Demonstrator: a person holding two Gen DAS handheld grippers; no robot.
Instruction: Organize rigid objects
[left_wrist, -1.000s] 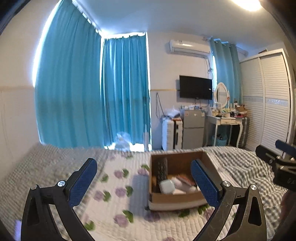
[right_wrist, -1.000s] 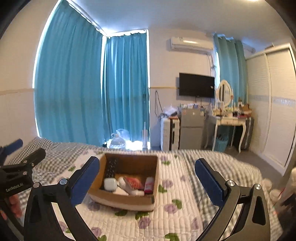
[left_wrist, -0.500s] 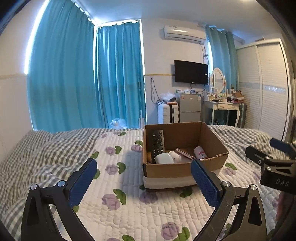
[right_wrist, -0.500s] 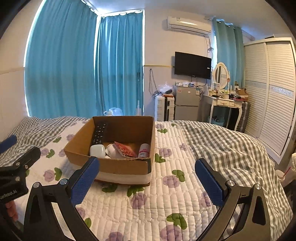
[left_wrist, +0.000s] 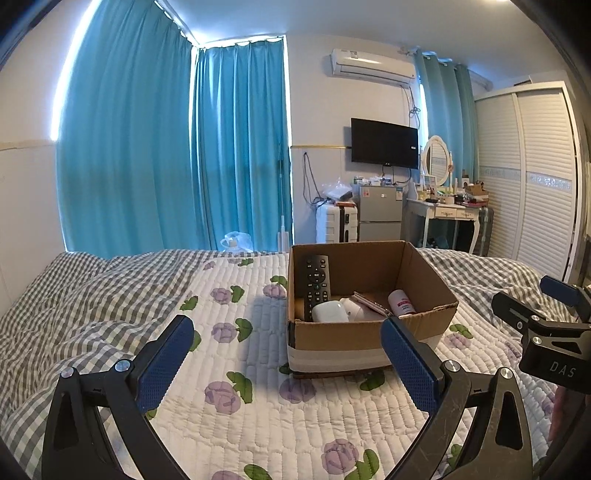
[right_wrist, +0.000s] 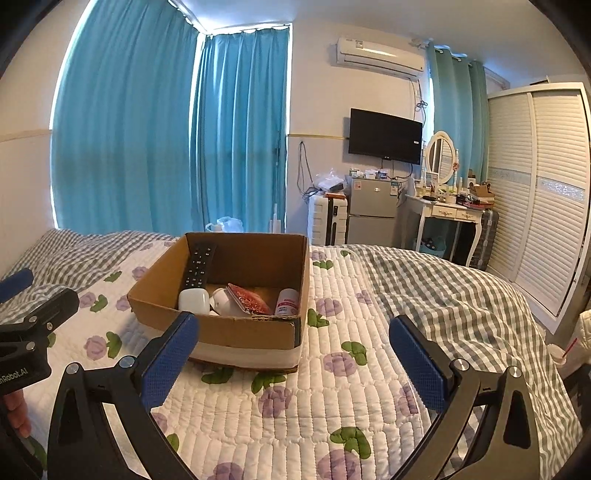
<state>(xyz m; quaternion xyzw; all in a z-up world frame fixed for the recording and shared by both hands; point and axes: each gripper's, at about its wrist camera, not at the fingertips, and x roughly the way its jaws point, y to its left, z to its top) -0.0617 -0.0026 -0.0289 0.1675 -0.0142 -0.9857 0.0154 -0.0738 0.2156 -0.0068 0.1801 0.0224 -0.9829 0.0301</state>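
The cardboard box (right_wrist: 236, 295) rests on the quilt (right_wrist: 332, 387) and holds a remote (right_wrist: 199, 266), white case (right_wrist: 194, 300) and bottle (right_wrist: 288, 301). Left gripper (left_wrist: 288, 363) and right gripper (right_wrist: 295, 360) hover spread, empty, box at 12 o'clock. This fits either unloading ahead or packing complete.

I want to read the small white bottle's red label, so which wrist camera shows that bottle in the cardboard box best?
The left wrist view: the white bottle lies with most of its side and red label exposed. In the right wrist view the bottle sits behind the cardboard box front wall, partly cut off. The label print is too small to read in either.
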